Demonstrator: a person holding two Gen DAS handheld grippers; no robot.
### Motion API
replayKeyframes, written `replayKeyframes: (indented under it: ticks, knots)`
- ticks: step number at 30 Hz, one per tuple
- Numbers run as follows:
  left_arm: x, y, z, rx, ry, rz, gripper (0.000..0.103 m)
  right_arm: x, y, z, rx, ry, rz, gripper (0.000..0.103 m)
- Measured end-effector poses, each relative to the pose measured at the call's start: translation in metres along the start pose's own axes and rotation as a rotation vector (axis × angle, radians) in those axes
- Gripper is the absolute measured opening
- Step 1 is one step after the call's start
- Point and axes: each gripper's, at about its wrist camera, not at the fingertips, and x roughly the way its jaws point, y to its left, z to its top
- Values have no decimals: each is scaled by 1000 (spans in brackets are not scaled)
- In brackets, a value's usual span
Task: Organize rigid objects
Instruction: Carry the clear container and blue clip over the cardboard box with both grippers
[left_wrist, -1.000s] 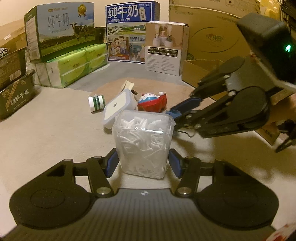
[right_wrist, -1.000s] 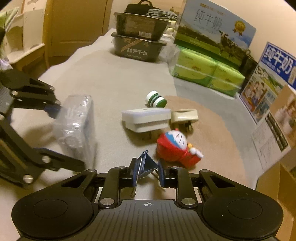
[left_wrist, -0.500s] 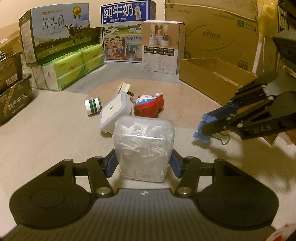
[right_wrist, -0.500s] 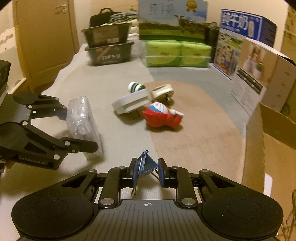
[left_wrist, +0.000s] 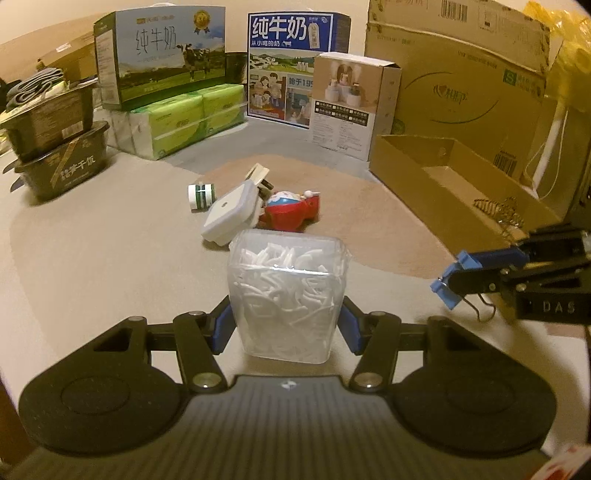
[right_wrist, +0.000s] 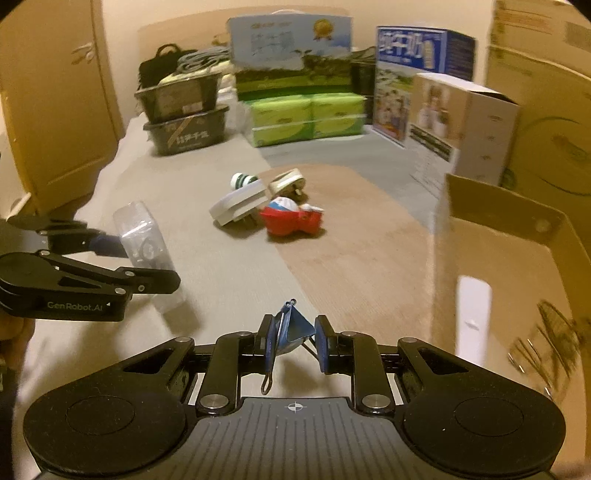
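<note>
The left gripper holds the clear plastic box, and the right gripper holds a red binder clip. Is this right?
Not quite: the binder clip in the right gripper is blue, not red, as the right wrist view shows. The left gripper does hold the clear plastic box.

clear glossy plastic tub (left_wrist: 288, 295) with white plastic bits inside, matt black left hand-held gripper (left_wrist: 286, 328), shiny blue metal binder clip (right_wrist: 290, 328), rough matt carpet (left_wrist: 110, 258), plain brown cardboard box (left_wrist: 436, 181)

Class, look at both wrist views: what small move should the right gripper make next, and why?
Probably carry the blue binder clip on toward the open cardboard box at its right. The right gripper is shut on the clip, and metal clips already lie in that box.
</note>
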Motion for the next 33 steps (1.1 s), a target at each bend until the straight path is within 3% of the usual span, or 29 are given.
replayKeyframes:
  ticks: [16,33]
  knots:
    - [-47,-71,-7,-9,13,-7,54,-97,-26,-45,105,-43,-94,23]
    - [-44,-140,14,77,0,-108,54,-144,-72,-61,187,-79,-212,23]
